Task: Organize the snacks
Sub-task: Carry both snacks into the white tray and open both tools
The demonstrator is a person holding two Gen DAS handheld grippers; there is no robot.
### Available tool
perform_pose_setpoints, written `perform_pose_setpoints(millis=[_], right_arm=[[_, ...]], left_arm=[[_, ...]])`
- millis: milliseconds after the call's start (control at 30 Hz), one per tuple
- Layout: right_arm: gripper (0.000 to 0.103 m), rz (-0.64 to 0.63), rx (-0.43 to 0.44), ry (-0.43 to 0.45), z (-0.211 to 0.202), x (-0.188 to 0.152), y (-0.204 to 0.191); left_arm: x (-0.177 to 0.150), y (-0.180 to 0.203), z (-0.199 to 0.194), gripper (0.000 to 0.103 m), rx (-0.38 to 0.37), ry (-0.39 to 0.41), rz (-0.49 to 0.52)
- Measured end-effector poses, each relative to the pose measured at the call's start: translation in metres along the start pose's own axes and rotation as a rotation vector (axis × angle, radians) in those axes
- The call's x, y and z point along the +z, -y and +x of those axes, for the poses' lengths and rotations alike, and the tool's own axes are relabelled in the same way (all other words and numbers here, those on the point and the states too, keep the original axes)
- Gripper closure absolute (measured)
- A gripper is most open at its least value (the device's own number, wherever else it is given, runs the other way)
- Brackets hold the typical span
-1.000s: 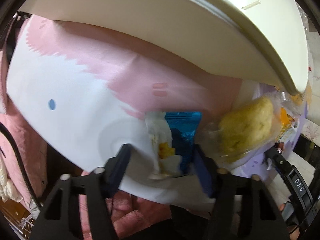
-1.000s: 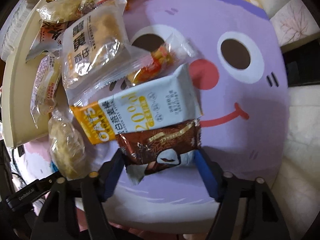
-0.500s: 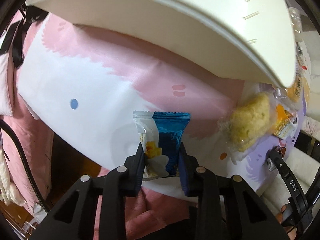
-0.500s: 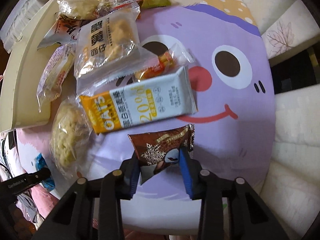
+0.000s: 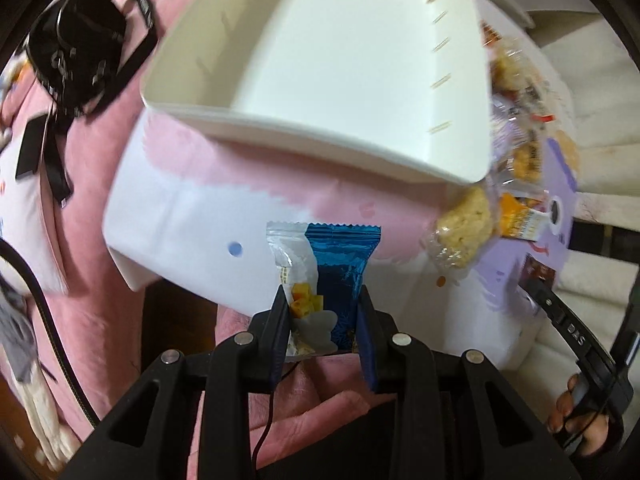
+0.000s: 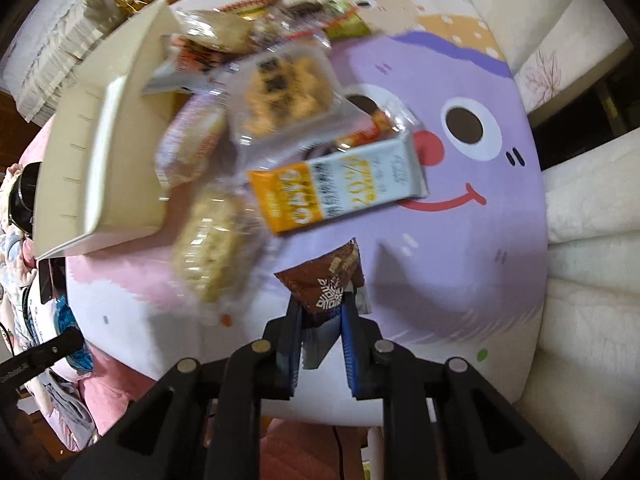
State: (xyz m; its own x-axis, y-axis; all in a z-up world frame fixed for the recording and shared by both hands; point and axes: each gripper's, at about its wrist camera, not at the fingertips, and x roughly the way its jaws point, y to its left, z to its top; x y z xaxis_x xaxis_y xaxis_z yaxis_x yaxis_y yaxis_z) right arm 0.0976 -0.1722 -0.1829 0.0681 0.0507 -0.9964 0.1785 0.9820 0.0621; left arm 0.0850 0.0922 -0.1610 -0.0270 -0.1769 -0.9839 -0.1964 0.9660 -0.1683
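Left claw (image 5: 323,312) clamped on blue snack packet (image 5: 340,264); right claw (image 6: 320,312) clamped on brown snack packet (image 6: 325,280).

Small blue-and-silver foil snack packet (image 5: 326,276) stands upright, pinched at its lower end in the left tool (image 5: 322,336). Brown crinkly wrapper with a white snowflake (image 6: 326,286) sits clamped in the right tool (image 6: 320,344), and the loose snack pile (image 6: 256,128) lies beyond it by the empty cream plastic bin (image 5: 328,68).
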Motion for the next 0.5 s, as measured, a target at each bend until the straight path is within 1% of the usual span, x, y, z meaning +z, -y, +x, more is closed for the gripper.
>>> perform_pose_setpoints(millis=[133,200,300,333,400,433,500], right_arm=[[0.086,0.024,0.020,0.055,-0.025,-0.009,-0.032],[0.086,0.031,0.029,0.080,-0.037,-0.012,-0.050],[0.085,0.030,0.051,0.125,-0.061,-0.010,-0.058],[0.086,0.030,0.057,0.140,-0.063,-0.005,-0.060],[0.086,0.025,0.074,0.186,-0.078,-0.011,-0.077],[0.086,0.026,0.084,0.204,-0.086,-0.012,-0.075],[0.085,0.007,0.099,0.257,-0.095,-0.016,-0.097]], left_arm=[[0.009,-0.011,-0.037,0.075,-0.019,0.049,0.094],[0.016,-0.026,-0.061,0.075,-0.030,0.079,0.132],[0.026,-0.042,-0.086,0.075,-0.049,0.128,0.173],[0.031,-0.047,-0.095,0.075,-0.059,0.147,0.186],[0.037,-0.057,-0.107,0.075,-0.068,0.178,0.207],[0.041,-0.060,-0.113,0.075,-0.072,0.198,0.219],[0.047,-0.068,-0.122,0.075,-0.081,0.238,0.247]])
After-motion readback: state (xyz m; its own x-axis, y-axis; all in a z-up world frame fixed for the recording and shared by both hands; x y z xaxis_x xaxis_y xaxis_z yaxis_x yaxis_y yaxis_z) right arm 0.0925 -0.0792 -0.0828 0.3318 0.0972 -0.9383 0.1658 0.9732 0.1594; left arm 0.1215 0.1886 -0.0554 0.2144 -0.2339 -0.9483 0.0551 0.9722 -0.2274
